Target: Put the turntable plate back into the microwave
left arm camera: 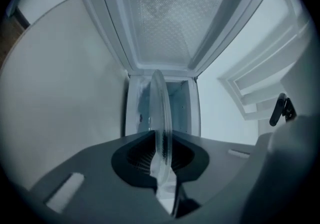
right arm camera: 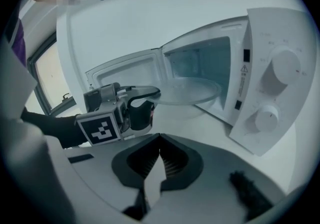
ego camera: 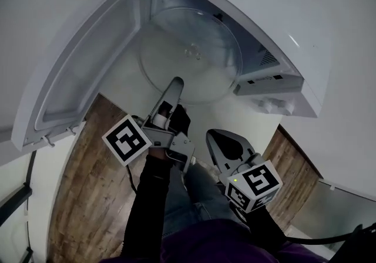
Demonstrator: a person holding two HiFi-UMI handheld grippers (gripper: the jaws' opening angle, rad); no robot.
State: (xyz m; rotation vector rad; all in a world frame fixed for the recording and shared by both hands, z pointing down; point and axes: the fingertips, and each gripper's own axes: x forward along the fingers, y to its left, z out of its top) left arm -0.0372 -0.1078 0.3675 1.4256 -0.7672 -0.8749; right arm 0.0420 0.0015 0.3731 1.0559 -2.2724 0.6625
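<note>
On the head view I have wood-plank floor (ego camera: 82, 197) showing on either side of the white surface (ego camera: 123, 74). Blue jeans (ego camera: 188, 197) and a purple top (ego camera: 223, 244) fill the bottom edge of my feed. The left gripper view gives me a black handle (left arm camera: 280, 110) at the right, set against a white stepped frame (left arm camera: 260, 83) (window or door, I cannot tell which), with a plain white wall (left arm camera: 60, 88) at the left. The right gripper view shows me a bright window (right arm camera: 47, 73) at the far left.
</note>
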